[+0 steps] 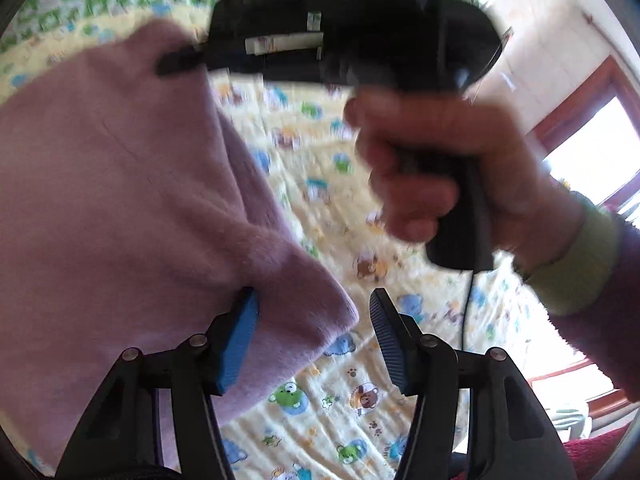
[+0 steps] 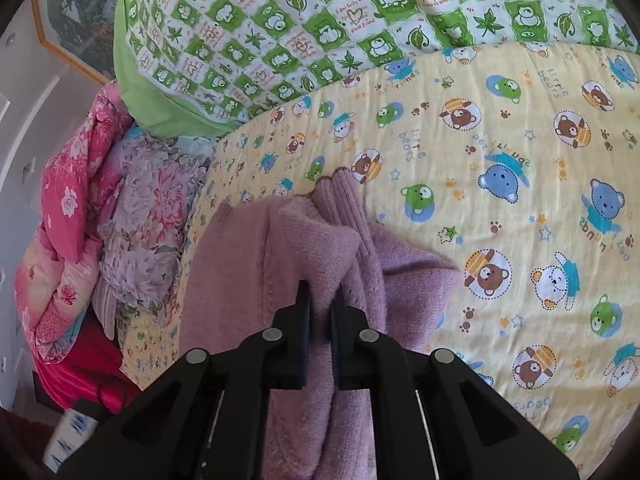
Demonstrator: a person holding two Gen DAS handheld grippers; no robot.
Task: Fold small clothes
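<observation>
Left gripper (image 1: 314,336) fingers spread beside pink sweater (image 1: 120,200).

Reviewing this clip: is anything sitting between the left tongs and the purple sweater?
Nothing visible does. The left tongs are open, and a fold of the purple sweater already lies between the two blue pads. The right tongs are shut on the same sweater above the bear-print sheet.

One pink-purple knitted garment (image 2: 320,240), lying on yellow bear-print sheet (image 2: 500,152). One such sheet. One green-white patterned quilt (image 2: 320,20), beyond sheet's far edge. Two floral bundles beside sheet's left edge: one pink (image 2: 68,208), one lilac (image 2: 148,216). Two grippers: left gripper (image 1: 314,336), right gripper (image 2: 320,312). One hand (image 1: 440,168), above sheet.
</observation>
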